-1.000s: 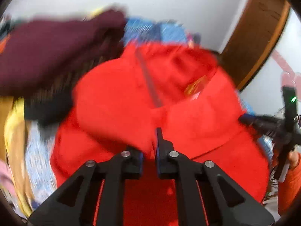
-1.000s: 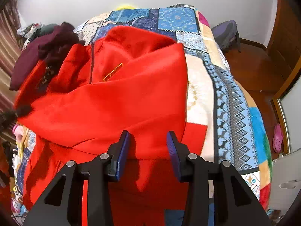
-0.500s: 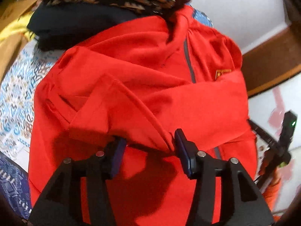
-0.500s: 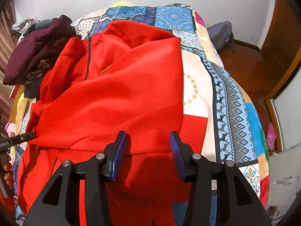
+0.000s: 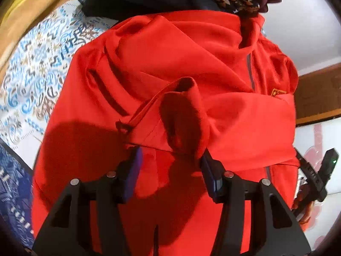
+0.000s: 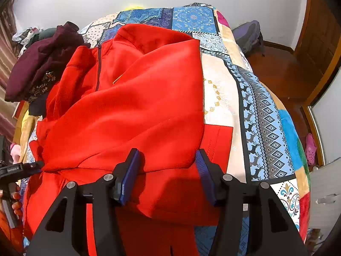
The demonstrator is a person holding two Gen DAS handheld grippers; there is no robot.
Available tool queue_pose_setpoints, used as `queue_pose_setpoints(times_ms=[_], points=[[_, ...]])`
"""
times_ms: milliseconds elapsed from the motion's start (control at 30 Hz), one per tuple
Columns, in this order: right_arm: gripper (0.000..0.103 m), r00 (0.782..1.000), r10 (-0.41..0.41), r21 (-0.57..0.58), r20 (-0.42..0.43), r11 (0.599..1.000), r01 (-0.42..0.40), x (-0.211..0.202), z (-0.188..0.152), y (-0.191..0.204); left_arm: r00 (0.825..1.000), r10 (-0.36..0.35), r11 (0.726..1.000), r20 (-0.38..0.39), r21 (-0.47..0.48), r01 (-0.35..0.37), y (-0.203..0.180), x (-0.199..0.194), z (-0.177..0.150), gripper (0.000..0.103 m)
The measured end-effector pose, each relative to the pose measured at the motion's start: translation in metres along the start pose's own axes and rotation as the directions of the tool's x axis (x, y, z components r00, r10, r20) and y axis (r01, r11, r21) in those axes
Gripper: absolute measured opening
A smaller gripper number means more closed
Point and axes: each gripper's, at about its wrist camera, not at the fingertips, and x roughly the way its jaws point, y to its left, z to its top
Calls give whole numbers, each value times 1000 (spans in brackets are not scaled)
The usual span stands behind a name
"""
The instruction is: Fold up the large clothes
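A pile of dark clothes (image 6: 40, 68) sits at the bed's left side, its edge touching the shoulder of the red jacket (image 6: 136, 111), so there is little room to spread anything that way. The jacket lies front up across the patchwork bed (image 6: 262, 115), zip (image 6: 98, 70) running up to the collar, and both sleeves are laid over the chest, which I take as the narrowing step before the body is folded in half. The left gripper (image 5: 170, 160) hangs low over the near left part of the jacket with its fingers (image 5: 133, 170) spread wide; the curled sleeve cuff (image 5: 183, 115) sits just ahead between them, apparently loose rather than pinched, so it looks placed and let go. That cuff stands up in a roll instead of lying flat, and may want pressing down or it will bulk the fold. In the left view the other tool shows at the far right edge, well apart. The right gripper (image 6: 167, 170) hovers over the lower hem side, fingers (image 6: 204, 170) also apart and holding nothing, straddling the edge of the folded-over right sleeve (image 6: 149, 128). A red corner (image 6: 219, 145) pokes out beyond that sleeve onto the quilt. To the right the bed is bare cover up to its edge, and beyond it the wooden floor (image 6: 277, 72), so the free room for the next fold lies right and toward the head of the bed.
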Motion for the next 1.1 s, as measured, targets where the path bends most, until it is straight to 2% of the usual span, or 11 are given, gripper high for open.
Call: queue_pose_setpoints(times_ms=[133,200,400,467,533,600,700,767,867,967,1100], points=[[51,1000,-6,-2,-1,1000,6,0,1,1,998,-57,998,18,-21,58,0,-17,1,52],[51,1000,-10,-7,1,1000,10,0,0,1,998,-57,998,31,-13,57,-3,-22,5,52],[52,1000,-11,-3,6,1000,11,0,-1,1,998,48,999,49,-17,-48,-10,-16,30,52],[52,1000,-9,-2,7,1000,9,0,-1,0,995,78,997,60,-15,-77,-6,-14,33,41],[52,1000,-8,-6,3,1000,8,-1,-1,0,994,90,996,58,24,-91,-14,-11,33,13],[52,1000,-8,-14,-7,1000,8,-2,1,0,993,93,992,73,73,-98,-27,-14,33,10],[52,999,-21,-63,-27,998,19,-4,5,5,985,59,982,161,169,-87,-58,-41,44,8],[52,999,-31,-101,-32,994,28,-6,7,8,972,37,972,231,220,-89,-76,-63,51,8],[52,999,-44,-147,-30,988,39,-10,11,12,932,3,943,363,309,-123,-105,-104,56,8],[52,998,-51,-136,22,989,54,-22,18,13,882,-12,906,472,378,-191,-116,-133,49,8],[52,998,-26,-111,61,993,32,-29,29,14,870,50,885,490,382,-266,-103,-120,45,8]])
